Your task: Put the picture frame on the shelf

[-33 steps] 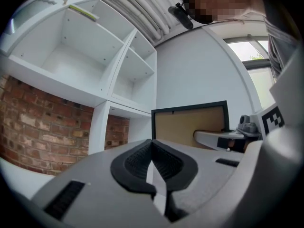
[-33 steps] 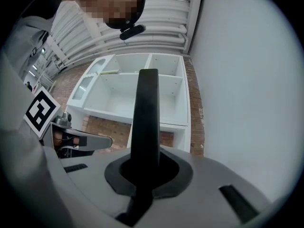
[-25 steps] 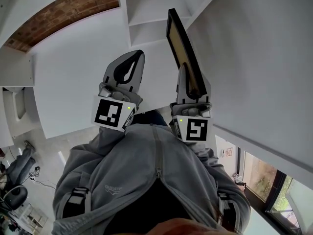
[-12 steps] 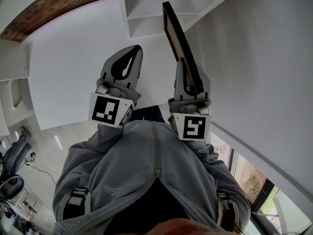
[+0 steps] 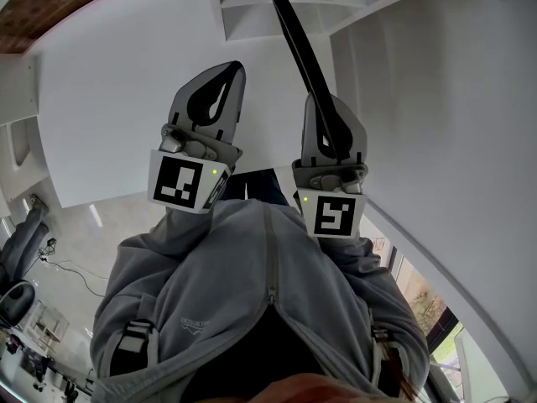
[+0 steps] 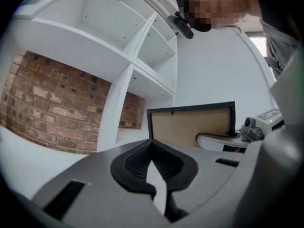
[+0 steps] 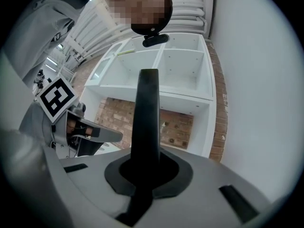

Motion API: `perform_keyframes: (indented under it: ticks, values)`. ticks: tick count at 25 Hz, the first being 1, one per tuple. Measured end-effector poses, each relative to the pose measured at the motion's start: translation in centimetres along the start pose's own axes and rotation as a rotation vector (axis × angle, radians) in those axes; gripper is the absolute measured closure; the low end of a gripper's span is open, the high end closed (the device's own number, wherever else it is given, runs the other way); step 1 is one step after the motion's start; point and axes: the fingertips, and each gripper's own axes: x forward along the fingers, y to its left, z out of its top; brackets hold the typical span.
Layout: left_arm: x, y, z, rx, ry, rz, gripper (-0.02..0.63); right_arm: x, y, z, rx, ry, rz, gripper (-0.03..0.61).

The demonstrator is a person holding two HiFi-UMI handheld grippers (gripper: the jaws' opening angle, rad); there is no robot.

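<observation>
The picture frame (image 5: 294,44), black-rimmed with a tan backing (image 6: 192,127), stands upright and edge-on to the head view. My right gripper (image 5: 325,107) is shut on its lower edge. In the right gripper view the frame's black edge (image 7: 146,113) rises straight out of the closed jaws. My left gripper (image 5: 225,78) is beside it to the left, shut with nothing between its pads (image 6: 153,161). The white shelf unit (image 5: 252,7) with open compartments (image 7: 180,75) is ahead and above both grippers. The frame is not touching it.
A brick wall (image 6: 42,103) shows behind the shelf's open compartments. A white wall panel (image 5: 436,99) runs along the right. The person's grey jacket (image 5: 252,292) fills the lower head view, with a window (image 5: 419,309) at the lower right and cluttered floor (image 5: 25,309) at the lower left.
Both grippers have sunk together with the frame still held. The shelf and brick wall have slid up toward the top of the head view. The frame's tan side no longer shows there.
</observation>
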Motion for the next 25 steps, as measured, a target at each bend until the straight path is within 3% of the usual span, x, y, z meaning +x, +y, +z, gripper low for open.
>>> perform_keyframes:
  ticks: [18, 25]
  values:
    - [1.3, 2.6, -4.3, -0.016, 0.045, 0.006, 0.607, 2.5, 2.5, -7.0, -0.105, 0.073, 0.083, 0.545]
    - [1.8, 3.0, -5.9, -0.022, 0.062, 0.020, 0.607, 3.3, 2.3, -9.4, -0.211, 0.102, 0.106, 0.545]
